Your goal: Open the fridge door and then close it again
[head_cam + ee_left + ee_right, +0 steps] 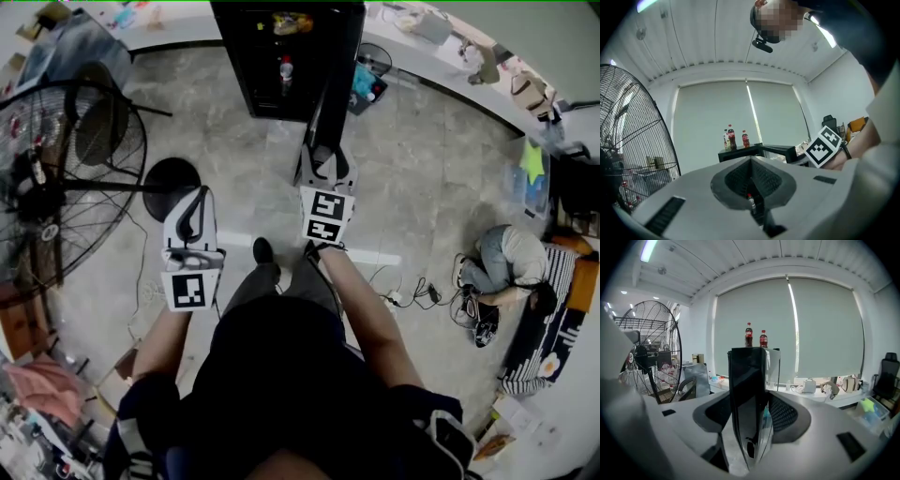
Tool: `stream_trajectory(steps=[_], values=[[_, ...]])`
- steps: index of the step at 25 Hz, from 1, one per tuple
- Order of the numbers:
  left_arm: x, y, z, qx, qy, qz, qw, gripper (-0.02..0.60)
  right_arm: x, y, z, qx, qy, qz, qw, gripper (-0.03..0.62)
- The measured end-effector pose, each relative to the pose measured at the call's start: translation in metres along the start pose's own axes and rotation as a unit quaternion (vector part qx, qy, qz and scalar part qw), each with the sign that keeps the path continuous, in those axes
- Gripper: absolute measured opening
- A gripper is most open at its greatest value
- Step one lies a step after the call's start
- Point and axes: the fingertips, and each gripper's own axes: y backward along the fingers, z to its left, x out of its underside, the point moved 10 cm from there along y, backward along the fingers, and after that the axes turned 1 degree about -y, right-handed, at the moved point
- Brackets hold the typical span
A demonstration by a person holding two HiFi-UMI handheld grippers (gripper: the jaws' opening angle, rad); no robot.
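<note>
Grey tiled floor (422,187) runs up to a white counter (450,70) along the far wall. Against that wall stands a black fridge (272,66). Its door (339,75) is swung out towards the person holding the tools, with its free edge nearest them. The right tongs (324,159) reach out in front of the person and pinch that edge. In the right gripper view the dark glass panel stands upright between the two jaws and fills the gap. Two cola bottles (755,337) stand on top of the fridge, and a bottle shows on a shelf inside. The left tongs (192,202) hang to the left of the door, well apart from it, pressed together with nothing between them. A big wire fan (66,178) stands at the left. At the right, someone (511,267) crouches on the floor beside a striped mat (553,328), with cables trailing nearby.
</note>
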Motion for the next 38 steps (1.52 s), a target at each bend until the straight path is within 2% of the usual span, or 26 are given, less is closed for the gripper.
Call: stream_trajectory(steps=[8, 21, 26, 31, 38], values=[[0.001, -0.001, 0.003, -0.002, 0.002, 0.000, 1.0000, 0.021, -0.002, -0.003, 0.006, -0.006, 0.006, 0.005, 1.000, 0.258], [-0.003, -0.003, -0.001, -0.015, -0.002, 0.001, 0.9999, 0.022, -0.004, -0.002, 0.000, -0.059, 0.031, 0.015, 0.998, 0.263], [-0.001, -0.006, 0.001, -0.021, -0.006, 0.005, 0.9998, 0.022, -0.004, -0.001, -0.008, -0.094, 0.047, 0.016, 0.994, 0.261], [-0.003, -0.005, 0.001, -0.022, -0.011, 0.009, 0.9997, 0.023, -0.010, 0.013, -0.024, -0.124, 0.102, -0.001, 0.987, 0.259], [-0.007, -0.006, -0.004, -0.024, -0.014, 0.013, 0.9995, 0.022, -0.030, 0.027, -0.051, -0.176, 0.207, -0.021, 0.962, 0.262]])
